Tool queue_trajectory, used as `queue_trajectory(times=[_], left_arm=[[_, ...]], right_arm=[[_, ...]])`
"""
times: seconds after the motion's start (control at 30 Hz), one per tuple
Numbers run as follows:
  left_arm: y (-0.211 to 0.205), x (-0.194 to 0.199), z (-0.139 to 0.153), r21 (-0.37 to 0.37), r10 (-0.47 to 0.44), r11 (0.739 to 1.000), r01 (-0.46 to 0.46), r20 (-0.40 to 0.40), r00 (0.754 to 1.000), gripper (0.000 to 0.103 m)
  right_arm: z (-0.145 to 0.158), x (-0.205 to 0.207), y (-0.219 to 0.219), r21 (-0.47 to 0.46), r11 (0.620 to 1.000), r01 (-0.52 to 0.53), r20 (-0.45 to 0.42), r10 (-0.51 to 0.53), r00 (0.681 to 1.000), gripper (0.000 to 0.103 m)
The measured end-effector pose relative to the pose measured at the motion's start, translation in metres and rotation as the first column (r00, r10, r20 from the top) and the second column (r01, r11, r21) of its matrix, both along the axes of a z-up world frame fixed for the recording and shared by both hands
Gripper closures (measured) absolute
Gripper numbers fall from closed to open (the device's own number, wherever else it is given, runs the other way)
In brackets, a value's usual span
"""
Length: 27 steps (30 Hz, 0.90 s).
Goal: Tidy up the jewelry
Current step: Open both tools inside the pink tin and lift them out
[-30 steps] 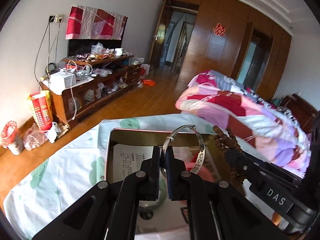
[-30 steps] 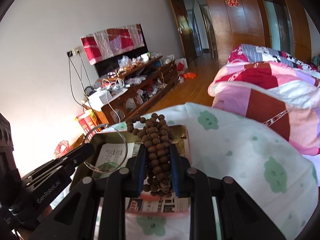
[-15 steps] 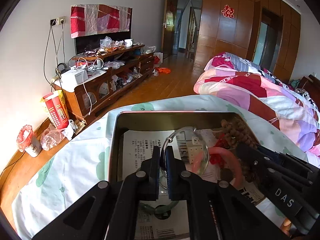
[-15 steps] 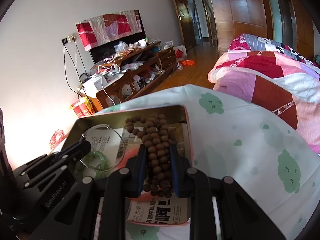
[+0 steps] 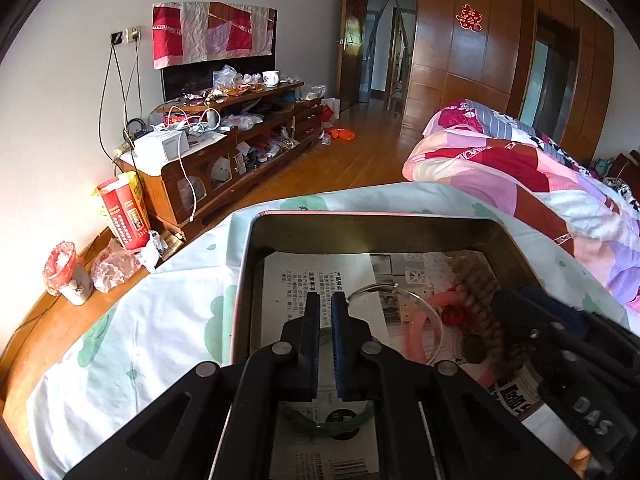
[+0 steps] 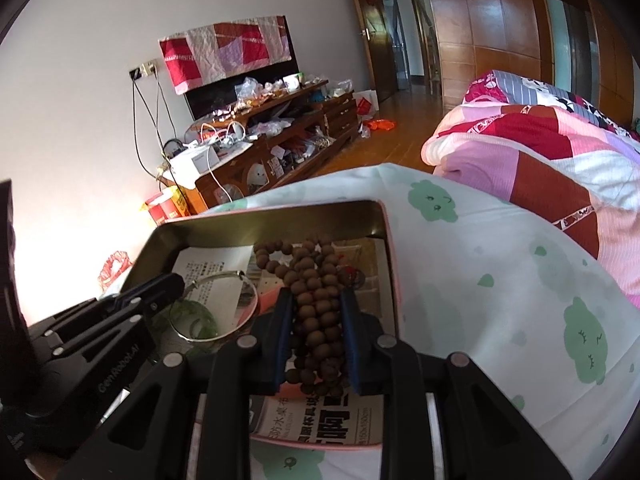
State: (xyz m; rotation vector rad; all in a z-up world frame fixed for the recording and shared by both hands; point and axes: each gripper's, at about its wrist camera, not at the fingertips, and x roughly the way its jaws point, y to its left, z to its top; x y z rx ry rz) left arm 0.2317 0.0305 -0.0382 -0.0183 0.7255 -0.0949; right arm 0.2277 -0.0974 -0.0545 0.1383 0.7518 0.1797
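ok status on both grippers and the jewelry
Left gripper shut on bangle. Right gripper easing open, beads between its fingers. Both over tin. Nothing in the way.

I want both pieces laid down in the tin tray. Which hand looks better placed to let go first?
Right, probably. The right gripper has just been opening; the wooden bead string between its fingers already trails onto the tin tray. The left gripper is shut on the silver bangle.
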Motion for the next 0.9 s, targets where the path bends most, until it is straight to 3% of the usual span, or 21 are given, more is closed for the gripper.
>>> queue_trajectory(times=[0.07,0.13,0.23,0.37,0.43,0.47,0.5,0.57,0.67,0.9], left_arm=[[0.0,0.0,0.0,0.015,0.007,1.0,-0.007,0.006,1.0,0.098],[-0.002,-0.001,0.0,0.049,0.016,0.999,-0.017,0.021,1.0,0.098],[-0.009,-0.003,-0.002,0.099,0.009,0.995,-0.012,0.033,0.999,0.098],[-0.007,-0.005,0.003,0.056,-0.017,0.998,0.014,0.05,0.999,0.097],[-0.006,-0.006,0.004,0.035,-0.021,0.999,0.02,0.052,0.998,0.091],[-0.005,-0.006,0.005,0.026,-0.023,0.999,0.022,0.052,0.998,0.078],[-0.004,-0.007,0.006,0.015,-0.023,1.0,0.022,0.055,0.998,0.057],[-0.004,-0.011,0.01,0.0,-0.018,1.0,0.018,0.081,0.997,0.037],[-0.004,-0.021,0.02,-0.008,-0.024,1.0,0.026,0.14,0.99,0.035],[0.003,-0.038,0.023,-0.048,-0.001,0.999,0.007,0.116,0.993,0.035]], right_arm=[[0.003,-0.001,-0.002,0.016,1.0,0.002,0.015,-0.002,1.0,0.055],[0.006,-0.004,-0.002,0.027,1.0,-0.001,0.032,0.001,0.999,0.047],[0.011,-0.008,0.001,0.007,1.0,0.01,0.067,-0.011,0.998,0.047],[0.02,-0.013,-0.006,0.019,0.999,0.047,0.116,-0.049,0.992,0.046],[0.024,-0.014,-0.011,0.028,0.997,0.071,0.131,-0.074,0.989,0.041],[0.025,-0.015,-0.014,0.036,0.996,0.083,0.136,-0.087,0.987,0.038],[0.026,-0.015,-0.017,0.044,0.995,0.092,0.139,-0.098,0.985,0.037],[0.029,-0.017,-0.022,0.064,0.993,0.104,0.137,-0.112,0.984,0.034],[0.035,-0.022,-0.027,0.089,0.989,0.121,0.142,-0.133,0.981,0.025],[0.04,-0.056,-0.036,0.076,0.983,0.17,0.163,-0.18,0.97,0.024]])
